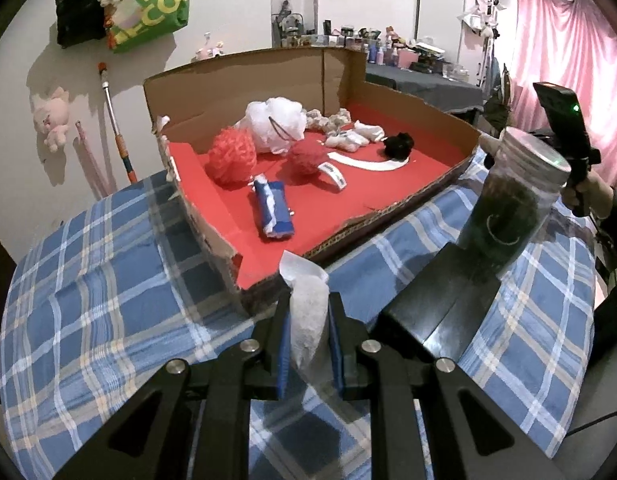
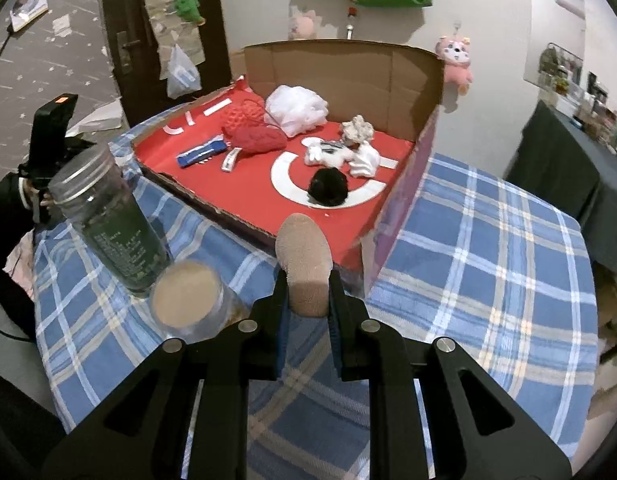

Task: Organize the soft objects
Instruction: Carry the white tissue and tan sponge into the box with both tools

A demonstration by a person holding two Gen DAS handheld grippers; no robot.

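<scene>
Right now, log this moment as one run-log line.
left gripper: shut on white cloth | right gripper: shut on tan sponge | box: soft items inside

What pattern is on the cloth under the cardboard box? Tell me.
Blue plaid with white and pale yellow lines on the cloth; clearest in the right wrist view.

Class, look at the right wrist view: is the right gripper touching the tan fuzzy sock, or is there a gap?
Touching. The right wrist view shows the tan fuzzy sock pinched between both pads of the right gripper, with no gap on either side.
</scene>
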